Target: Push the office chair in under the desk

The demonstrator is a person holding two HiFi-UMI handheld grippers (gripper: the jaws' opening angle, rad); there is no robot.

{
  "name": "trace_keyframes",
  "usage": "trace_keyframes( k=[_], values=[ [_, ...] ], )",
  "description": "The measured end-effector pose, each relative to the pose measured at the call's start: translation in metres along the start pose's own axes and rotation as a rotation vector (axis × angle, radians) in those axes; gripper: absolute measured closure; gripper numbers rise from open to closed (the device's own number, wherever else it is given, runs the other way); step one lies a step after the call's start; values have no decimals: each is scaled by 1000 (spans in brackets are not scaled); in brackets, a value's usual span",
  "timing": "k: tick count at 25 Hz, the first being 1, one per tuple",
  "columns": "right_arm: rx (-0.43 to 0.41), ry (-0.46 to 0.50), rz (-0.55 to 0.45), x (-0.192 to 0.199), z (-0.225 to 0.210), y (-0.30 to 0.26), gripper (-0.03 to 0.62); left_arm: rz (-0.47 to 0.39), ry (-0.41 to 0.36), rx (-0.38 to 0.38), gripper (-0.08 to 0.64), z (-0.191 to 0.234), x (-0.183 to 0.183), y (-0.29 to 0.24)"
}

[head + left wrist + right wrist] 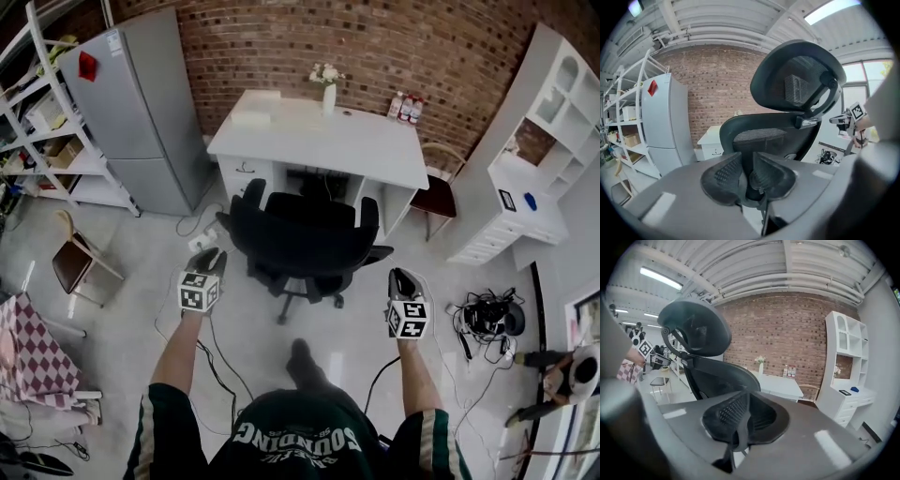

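Brick-walled office seen from above: a white desk point(319, 141) stands against the wall. A black office chair point(305, 239) sits just in front of it, backrest toward the person. The left gripper point(212, 257) and right gripper point(403, 277) flank the chair without touching it. The left jaws are narrowly apart, the right jaws pressed together, both empty.

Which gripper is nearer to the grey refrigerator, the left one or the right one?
Left. The left gripper is left of the office chair, toward the refrigerator; the right gripper is on the chair's far side.
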State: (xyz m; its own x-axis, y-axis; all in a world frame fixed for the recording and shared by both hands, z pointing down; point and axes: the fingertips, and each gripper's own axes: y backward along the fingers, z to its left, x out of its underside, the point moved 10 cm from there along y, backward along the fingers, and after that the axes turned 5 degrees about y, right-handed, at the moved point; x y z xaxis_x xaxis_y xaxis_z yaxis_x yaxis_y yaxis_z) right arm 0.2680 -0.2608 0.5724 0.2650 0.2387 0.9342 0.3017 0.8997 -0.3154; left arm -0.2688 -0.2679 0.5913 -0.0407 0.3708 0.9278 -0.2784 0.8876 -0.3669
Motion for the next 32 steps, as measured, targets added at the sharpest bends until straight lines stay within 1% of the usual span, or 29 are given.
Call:
trace_keyframes(
  k=[1, 2, 5, 9, 14, 18, 27, 32],
  values=[
    [-4, 11, -6, -4, 4, 10, 590, -9, -16, -15, 505, -5, -1, 8],
    [-10, 24, -10, -7, 8, 19, 591, -17, -29, -26, 552, -11, -1, 16],
    [-18, 47, -14, -12, 23, 43, 592, -46, -32, -20, 552, -30, -1, 40],
    [-13, 20, -27, -19, 42, 67, 592, -75, -23, -13, 552, -53, 0, 66],
    [-39, 4, -29, -24, 66, 86, 592, -88, -18, -1, 552, -79, 7, 88],
    [-21, 25, -50, -26, 75, 97, 594, -103, 6, 16, 552, -99, 10, 104],
    [-44, 23, -63, -24, 80, 103, 592, -107, 0, 28, 552, -110, 15, 115],
    [-60, 36, -69, -32, 85, 98, 592, -100, -3, 34, 552, -112, 14, 116]
  ],
)
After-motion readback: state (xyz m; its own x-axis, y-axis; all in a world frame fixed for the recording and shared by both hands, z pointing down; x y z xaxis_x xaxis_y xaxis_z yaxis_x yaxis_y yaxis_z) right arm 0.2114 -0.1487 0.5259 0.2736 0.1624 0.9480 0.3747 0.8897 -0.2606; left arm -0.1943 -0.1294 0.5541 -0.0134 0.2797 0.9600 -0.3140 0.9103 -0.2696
